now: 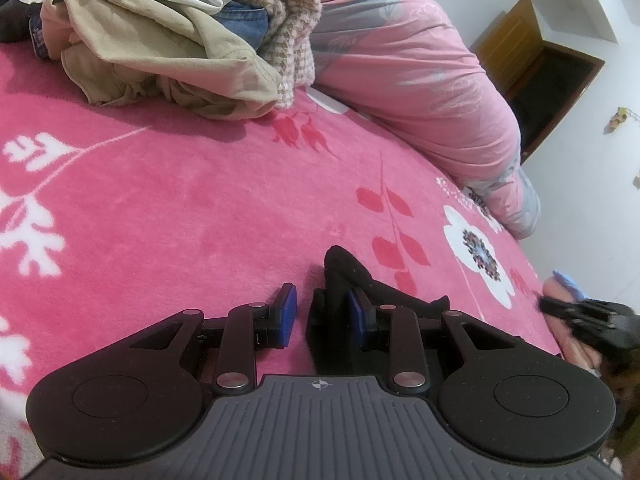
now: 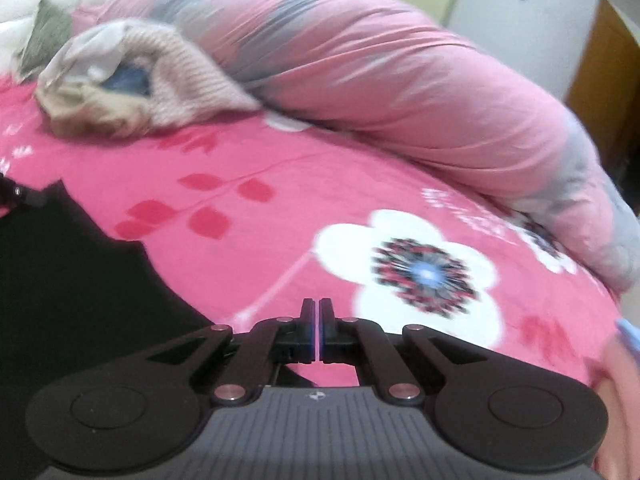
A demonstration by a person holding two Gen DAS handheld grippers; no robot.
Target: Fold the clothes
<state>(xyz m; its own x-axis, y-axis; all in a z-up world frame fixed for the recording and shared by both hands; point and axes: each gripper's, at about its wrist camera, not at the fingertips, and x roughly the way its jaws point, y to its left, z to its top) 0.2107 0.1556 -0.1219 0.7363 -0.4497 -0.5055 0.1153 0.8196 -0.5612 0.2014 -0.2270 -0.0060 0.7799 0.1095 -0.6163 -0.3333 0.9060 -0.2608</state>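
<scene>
Black fabric, a small dark garment (image 1: 352, 280), lies at the near edge of the pink floral bedspread (image 1: 180, 208). Left gripper (image 1: 316, 316): fingers partly apart, the garment bunched against the right-hand pad; whether it is pinched cannot be told. Right gripper (image 2: 317, 328): fingers pressed together, nothing visible between them, above the white flower print. Farther back, a heap of unfolded clothes (image 1: 160, 40) rests beside the rolled pink quilt (image 1: 420, 72). No folded stack is visible; judged early, with most folding remaining.

No readable text, label, brand or number shows anywhere in either wrist view.
</scene>
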